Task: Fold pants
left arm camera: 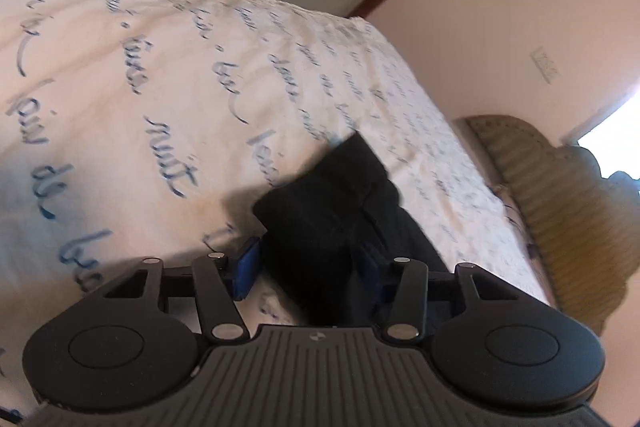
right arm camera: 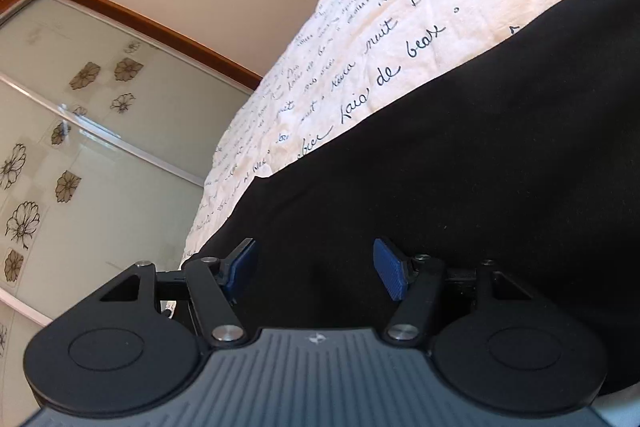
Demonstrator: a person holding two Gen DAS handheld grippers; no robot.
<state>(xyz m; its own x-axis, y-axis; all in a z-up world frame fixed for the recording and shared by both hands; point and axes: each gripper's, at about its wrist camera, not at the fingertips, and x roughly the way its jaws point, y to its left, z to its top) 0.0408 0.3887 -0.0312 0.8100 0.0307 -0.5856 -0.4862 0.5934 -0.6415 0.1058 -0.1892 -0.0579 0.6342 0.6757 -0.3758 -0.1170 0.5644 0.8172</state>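
Black pants lie spread on a bed with a cream cover printed in blue script. My right gripper is open, its blue pads wide apart just above the black cloth near the bed's edge. In the left wrist view a bunched end of the pants sits between my left gripper's blue pads, which stand apart on either side of the cloth. The right pad is partly hidden by the fabric.
The bed cover stretches to the far edge. A padded olive headboard stands against a pink wall. A wardrobe with frosted sliding doors and flower prints stands beside the bed.
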